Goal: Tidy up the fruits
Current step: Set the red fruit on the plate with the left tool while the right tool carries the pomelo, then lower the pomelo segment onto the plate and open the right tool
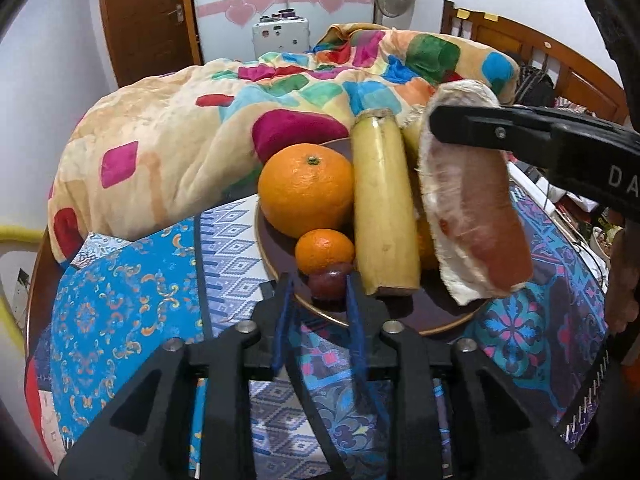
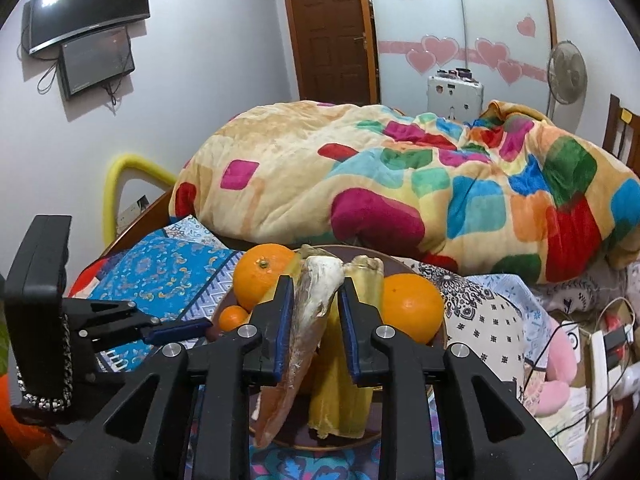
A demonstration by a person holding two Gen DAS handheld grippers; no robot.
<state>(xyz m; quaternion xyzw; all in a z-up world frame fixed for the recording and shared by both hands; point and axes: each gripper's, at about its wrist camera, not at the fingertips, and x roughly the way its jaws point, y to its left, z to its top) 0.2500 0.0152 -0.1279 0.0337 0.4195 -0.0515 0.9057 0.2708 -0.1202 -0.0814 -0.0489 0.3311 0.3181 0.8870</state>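
Observation:
A dark brown plate on the patterned bedspread holds a large orange, a small orange, a dark grape and yellow banana pieces. My left gripper is open, its blue-padded fingers either side of the grape at the plate's near rim. My right gripper has a pink pomelo wedge with white pith between its fingers, over the plate; the wedge touches the left finger, a gap shows on the right. The wedge also shows in the left wrist view. A second large orange lies right.
A bulky multicoloured blanket lies just behind the plate. Wooden bed rail runs at the left edge. Cables, a pink item and clutter lie right of the bed. A door, wardrobe and fan stand at the back.

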